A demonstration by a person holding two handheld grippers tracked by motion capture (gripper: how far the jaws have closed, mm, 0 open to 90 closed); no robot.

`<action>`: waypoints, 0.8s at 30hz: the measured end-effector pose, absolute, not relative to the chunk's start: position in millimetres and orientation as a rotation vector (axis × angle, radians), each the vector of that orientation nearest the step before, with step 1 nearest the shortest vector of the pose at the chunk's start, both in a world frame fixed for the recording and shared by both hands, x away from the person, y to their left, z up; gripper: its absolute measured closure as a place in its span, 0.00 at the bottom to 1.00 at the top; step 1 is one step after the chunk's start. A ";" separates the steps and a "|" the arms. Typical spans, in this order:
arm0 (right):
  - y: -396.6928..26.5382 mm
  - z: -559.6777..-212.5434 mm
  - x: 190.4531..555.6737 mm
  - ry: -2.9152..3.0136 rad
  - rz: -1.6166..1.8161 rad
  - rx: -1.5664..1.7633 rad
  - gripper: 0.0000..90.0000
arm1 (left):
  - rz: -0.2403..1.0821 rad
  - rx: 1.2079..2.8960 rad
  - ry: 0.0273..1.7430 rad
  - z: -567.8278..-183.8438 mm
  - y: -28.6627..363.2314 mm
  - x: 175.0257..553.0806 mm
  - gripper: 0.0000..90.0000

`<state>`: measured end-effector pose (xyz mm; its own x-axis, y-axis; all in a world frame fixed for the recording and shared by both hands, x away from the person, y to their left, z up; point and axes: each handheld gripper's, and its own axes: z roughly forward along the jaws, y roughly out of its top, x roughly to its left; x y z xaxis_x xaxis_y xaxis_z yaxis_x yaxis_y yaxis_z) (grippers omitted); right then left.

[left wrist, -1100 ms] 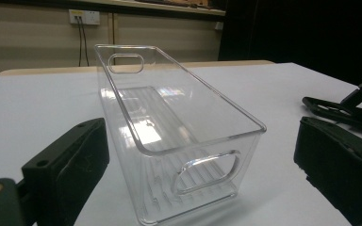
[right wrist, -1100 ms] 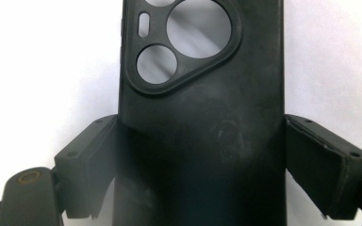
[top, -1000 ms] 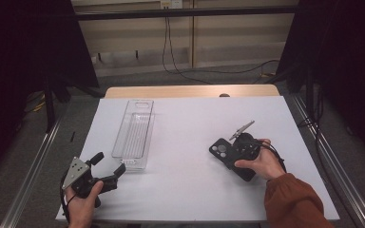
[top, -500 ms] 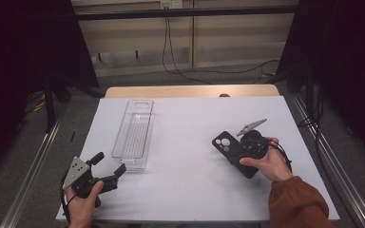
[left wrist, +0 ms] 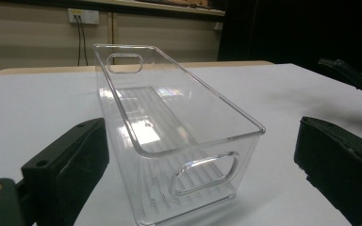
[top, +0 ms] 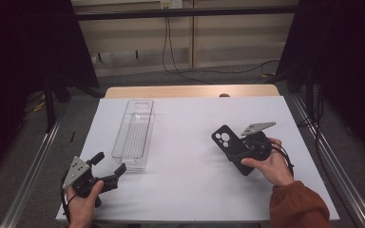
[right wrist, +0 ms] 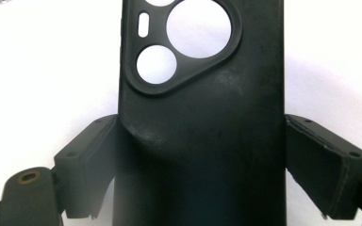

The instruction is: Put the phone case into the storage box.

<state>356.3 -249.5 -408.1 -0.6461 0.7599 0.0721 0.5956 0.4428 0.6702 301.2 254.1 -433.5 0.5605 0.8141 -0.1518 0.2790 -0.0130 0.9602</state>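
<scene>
A black phone case (top: 224, 138) with round camera cut-outs is held over the white table's right half. My right gripper (top: 236, 150) is shut on it. In the right gripper view the case (right wrist: 202, 108) runs up between the two pads, and both pads press on its long edges. A clear plastic bin (top: 134, 133) lies lengthwise on the table's left half, with nothing inside. My left gripper (top: 109, 164) stands open just in front of the bin's near end. In the left gripper view the bin (left wrist: 179, 108) sits between the spread jaws of that gripper (left wrist: 202, 160), untouched.
The white table top (top: 185, 190) has a wooden strip (top: 190, 91) along its far edge. Metal rails (top: 33, 171) run down both sides. Cables (top: 180, 57) hang on the back wall, and dark curtains stand left and right.
The right hand has carried the phone case a little to the right and turned it slightly. The left hand and the bin have stayed still.
</scene>
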 end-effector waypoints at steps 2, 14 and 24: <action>-249.8 -409.7 354.7 2.441 1.012 1.167 0.16 | 0.547 1.577 0.953 -433.6 254.3 301.3 0.04; -251.8 -413.2 335.8 2.365 1.090 1.144 0.16 | 0.548 1.573 0.955 -433.0 255.0 300.2 0.04; -256.3 -422.0 322.3 2.235 1.238 1.096 0.16 | 0.547 1.580 0.947 -432.9 254.0 300.1 0.04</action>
